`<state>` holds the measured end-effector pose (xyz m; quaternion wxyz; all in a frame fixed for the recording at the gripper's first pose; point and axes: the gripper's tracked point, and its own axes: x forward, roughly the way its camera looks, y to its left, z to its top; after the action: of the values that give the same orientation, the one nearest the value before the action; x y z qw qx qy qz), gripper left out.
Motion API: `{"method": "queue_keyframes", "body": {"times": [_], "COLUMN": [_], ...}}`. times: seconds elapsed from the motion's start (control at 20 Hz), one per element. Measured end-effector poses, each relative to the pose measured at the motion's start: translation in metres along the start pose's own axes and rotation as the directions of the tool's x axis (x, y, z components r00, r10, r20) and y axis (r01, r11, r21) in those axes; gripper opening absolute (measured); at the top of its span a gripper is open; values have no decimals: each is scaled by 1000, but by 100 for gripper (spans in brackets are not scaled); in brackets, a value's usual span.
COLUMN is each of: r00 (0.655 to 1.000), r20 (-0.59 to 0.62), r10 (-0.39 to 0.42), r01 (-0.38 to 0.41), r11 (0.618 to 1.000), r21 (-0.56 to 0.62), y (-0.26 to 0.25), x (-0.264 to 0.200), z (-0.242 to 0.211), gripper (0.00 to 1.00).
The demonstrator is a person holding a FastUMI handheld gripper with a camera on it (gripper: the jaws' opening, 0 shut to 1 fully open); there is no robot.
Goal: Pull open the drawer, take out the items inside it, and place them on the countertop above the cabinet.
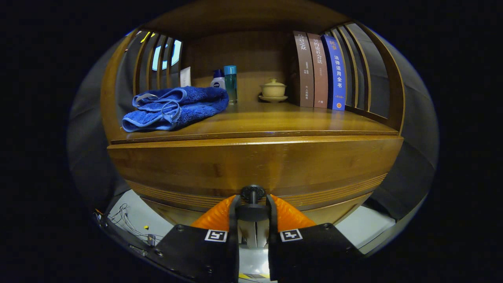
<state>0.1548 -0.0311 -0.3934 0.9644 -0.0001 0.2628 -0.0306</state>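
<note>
- The claw (252,204) is closed on the small round dark knob (252,193) of the drawer. One finger sits on each side of the knob and both press on it.
- The wide brown wooden drawer front (251,167) is right ahead of the fingers. It looks shiny. The things inside the drawer cannot be seen.
- Above the drawer is the smooth brown wooden countertop (275,124) of the cabinet.
- A soft blue folded towel (175,108) lies on the countertop, over to the left.
- Behind the towel stand a little white bottle with a blue cap (218,79) and a tall see-through blue-green bottle (230,83), close together.
- A small cream cup with a lid on a saucer (273,90) sits near the back, in the middle.
- Two tall brown books and one blue book (320,70) stand upright on the right.
- Wooden slats (355,67) make the sides of the shelf.
- Below the cabinet is a pale grey floor (365,224) with thin wires (125,220) on the left.
</note>
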Motion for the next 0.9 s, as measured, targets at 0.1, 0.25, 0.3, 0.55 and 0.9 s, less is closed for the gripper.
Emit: {"method": "queue_keyframes", "body": {"times": [0.1,0.25,0.3,0.55,0.9], "r00": [1000,1000,1000,1000,998], "r20": [0,-5,-8,-18,-63], "r10": [-2,-3,-4,-3,5], "r01": [2,3,4,3,-4], "r11": [1000,1000,1000,1000,1000], "r21": [-3,-5,-6,-3,18], "y": [0,1,1,-1,0], "x": [-8,-24,-29,-60,-105], "z": [-4,-10,-13,-27,-49], "gripper": [34,34,34,34,34]}}
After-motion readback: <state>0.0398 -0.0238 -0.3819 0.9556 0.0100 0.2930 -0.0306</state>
